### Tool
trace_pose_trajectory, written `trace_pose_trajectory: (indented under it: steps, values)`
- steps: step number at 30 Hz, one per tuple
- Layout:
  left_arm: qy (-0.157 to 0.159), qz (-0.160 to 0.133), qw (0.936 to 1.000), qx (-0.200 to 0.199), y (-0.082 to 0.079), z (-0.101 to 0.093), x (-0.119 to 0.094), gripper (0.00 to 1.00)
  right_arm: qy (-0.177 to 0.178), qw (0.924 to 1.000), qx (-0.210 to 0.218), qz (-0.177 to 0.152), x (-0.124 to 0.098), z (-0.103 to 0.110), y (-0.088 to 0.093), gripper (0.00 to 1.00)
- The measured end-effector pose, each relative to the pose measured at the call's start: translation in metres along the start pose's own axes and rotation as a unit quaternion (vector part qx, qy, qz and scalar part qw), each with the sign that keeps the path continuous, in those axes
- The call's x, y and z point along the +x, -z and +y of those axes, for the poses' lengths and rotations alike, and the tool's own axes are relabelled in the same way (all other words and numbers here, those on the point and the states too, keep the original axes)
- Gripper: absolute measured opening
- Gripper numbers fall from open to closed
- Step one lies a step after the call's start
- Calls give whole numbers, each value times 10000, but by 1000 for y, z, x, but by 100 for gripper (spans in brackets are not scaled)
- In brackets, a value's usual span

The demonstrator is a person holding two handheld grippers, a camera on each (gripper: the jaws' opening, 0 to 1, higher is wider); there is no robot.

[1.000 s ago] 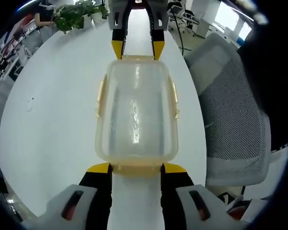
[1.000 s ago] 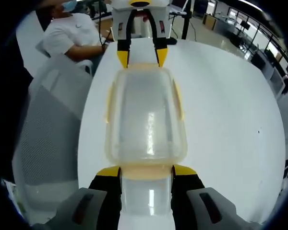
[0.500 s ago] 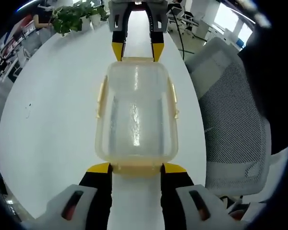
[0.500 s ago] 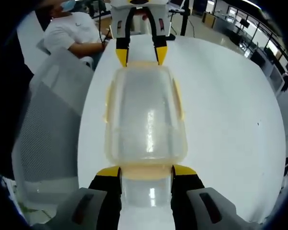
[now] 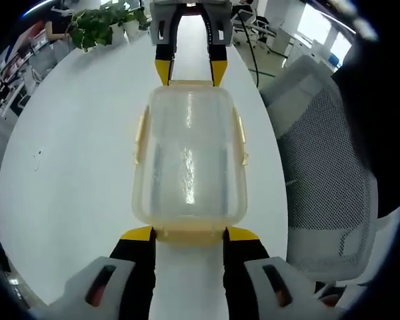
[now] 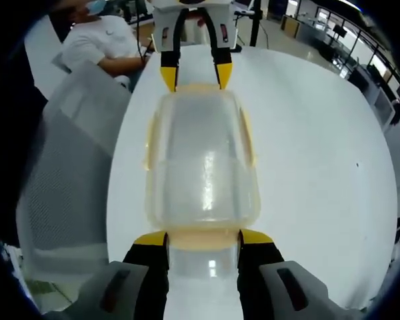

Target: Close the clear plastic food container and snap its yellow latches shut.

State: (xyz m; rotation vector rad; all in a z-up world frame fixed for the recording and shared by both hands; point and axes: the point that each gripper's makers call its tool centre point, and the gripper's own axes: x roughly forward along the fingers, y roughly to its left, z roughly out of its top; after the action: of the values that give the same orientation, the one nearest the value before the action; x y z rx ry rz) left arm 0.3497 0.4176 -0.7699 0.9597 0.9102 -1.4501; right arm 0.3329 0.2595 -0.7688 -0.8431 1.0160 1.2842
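I am holding the clear food container (image 5: 189, 160) lid-on over the white table (image 5: 73, 153), my left gripper (image 5: 189, 235) and right gripper (image 6: 203, 239) each spread across an end latch (image 5: 190, 235), while both long-side latches (image 5: 139, 137) seem unsnapped.

No legible text or labels.

Each gripper (image 5: 189, 235): grey body, black yellow-tipped jaws.

Clear container (image 5: 189, 163), lid on, yellow latches (image 5: 139, 137), on white table (image 5: 73, 133)
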Motion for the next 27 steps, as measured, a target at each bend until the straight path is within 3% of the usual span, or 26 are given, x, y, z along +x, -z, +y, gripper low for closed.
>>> trace_pose_trajectory:
  steps: [27]
  values:
    - [27,-44,10000,-7,-28,0,15,38,-4,10000,9,59,-8,-2,31,38]
